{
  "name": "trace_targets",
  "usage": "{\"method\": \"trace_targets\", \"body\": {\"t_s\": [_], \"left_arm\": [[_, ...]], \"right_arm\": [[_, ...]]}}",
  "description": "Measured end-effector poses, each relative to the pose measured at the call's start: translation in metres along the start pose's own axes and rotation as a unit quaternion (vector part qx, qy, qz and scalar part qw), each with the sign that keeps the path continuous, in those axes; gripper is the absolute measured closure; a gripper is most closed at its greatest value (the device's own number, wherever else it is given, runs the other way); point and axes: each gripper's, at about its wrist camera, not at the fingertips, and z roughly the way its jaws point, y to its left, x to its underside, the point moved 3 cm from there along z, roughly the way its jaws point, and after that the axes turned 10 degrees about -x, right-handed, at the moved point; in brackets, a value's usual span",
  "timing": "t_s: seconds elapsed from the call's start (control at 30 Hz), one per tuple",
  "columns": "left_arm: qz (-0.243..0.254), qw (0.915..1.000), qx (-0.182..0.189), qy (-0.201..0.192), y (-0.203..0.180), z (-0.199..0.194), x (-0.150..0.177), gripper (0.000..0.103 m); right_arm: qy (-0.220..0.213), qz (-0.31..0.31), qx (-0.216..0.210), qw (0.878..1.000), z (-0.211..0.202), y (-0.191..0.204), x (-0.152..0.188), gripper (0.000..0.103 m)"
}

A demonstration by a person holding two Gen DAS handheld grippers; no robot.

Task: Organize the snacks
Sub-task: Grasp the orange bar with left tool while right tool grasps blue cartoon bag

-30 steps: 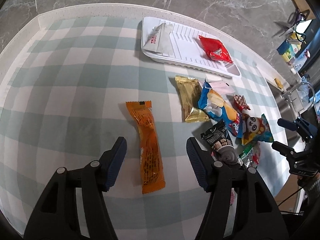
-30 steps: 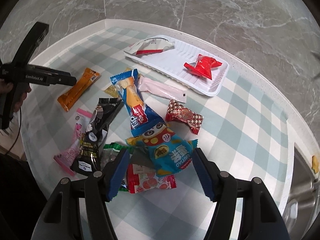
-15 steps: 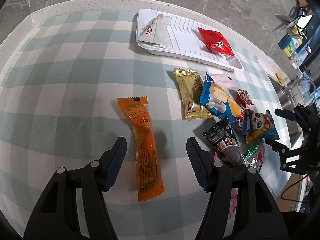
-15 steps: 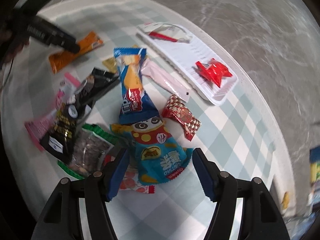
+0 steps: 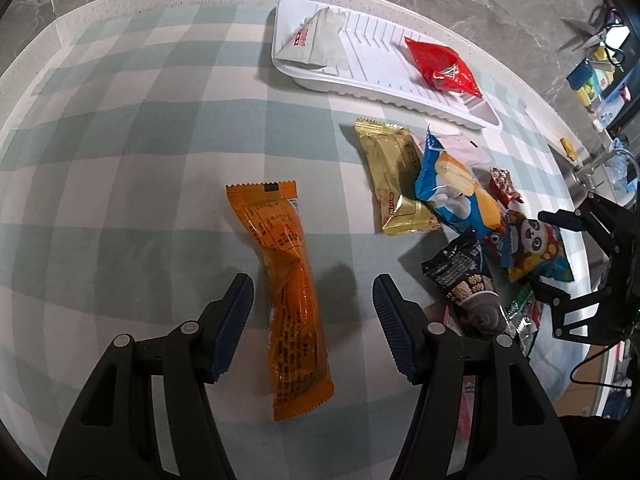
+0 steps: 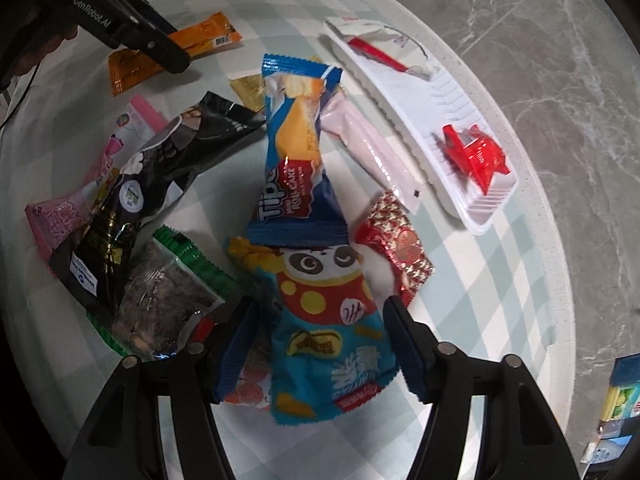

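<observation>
My left gripper (image 5: 313, 312) is open, its fingers on either side of a long orange snack bar (image 5: 285, 280) lying on the checked cloth. My right gripper (image 6: 318, 334) is open, straddling a blue panda snack bag (image 6: 332, 340) in a heap of packets. A white tray (image 5: 380, 80) at the back holds a white packet (image 5: 310, 42) and a red packet (image 5: 442, 66). The tray shows in the right wrist view (image 6: 452, 160) too.
The heap holds a blue roll-cake packet (image 6: 296, 152), a black bag (image 6: 160, 168), a pink packet (image 6: 96, 176), a green-edged bag (image 6: 168, 284), a red-gold candy (image 6: 396, 244), a pale pink stick (image 6: 372, 148) and a gold packet (image 5: 394, 180). The marble counter rims the cloth.
My right gripper has moved forward and down over the panda bag, which now lies between its fingers. My left gripper has shifted slightly over the orange bar. Both stay open.
</observation>
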Motion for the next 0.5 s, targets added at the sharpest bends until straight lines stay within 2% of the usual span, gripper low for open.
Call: {"method": "trace_targets", "body": {"t_s": [0.2,0.27,0.33,0.4,0.43,0.5], "left_arm": [[0.000,1.0000,-0.001,-0.006,-0.001,0.003,-0.002,0.046],[0.002,0.9999,-0.004,-0.010,-0.001,0.003,-0.003,0.056],[0.009,0.9999,-0.007,-0.012,-0.001,0.003,-0.003,0.072],[0.011,0.9999,-0.005,-0.011,0.000,0.004,-0.003,0.076],[0.012,0.9999,-0.003,-0.013,0.000,0.004,-0.002,0.081],[0.011,0.9999,0.002,-0.012,0.000,0.004,-0.002,0.083]], "right_arm": [[-0.015,0.032,-0.032,0.999,0.002,-0.008,0.003,0.049],[-0.019,0.039,-0.041,0.998,0.001,-0.009,0.004,0.053],[-0.024,0.051,-0.049,0.997,0.000,-0.013,0.005,0.054],[-0.029,0.062,-0.060,0.996,-0.001,-0.016,0.007,0.055],[-0.032,0.071,-0.066,0.995,-0.002,-0.017,0.008,0.055],[-0.040,0.090,-0.080,0.992,-0.004,-0.022,0.010,0.055]]}}
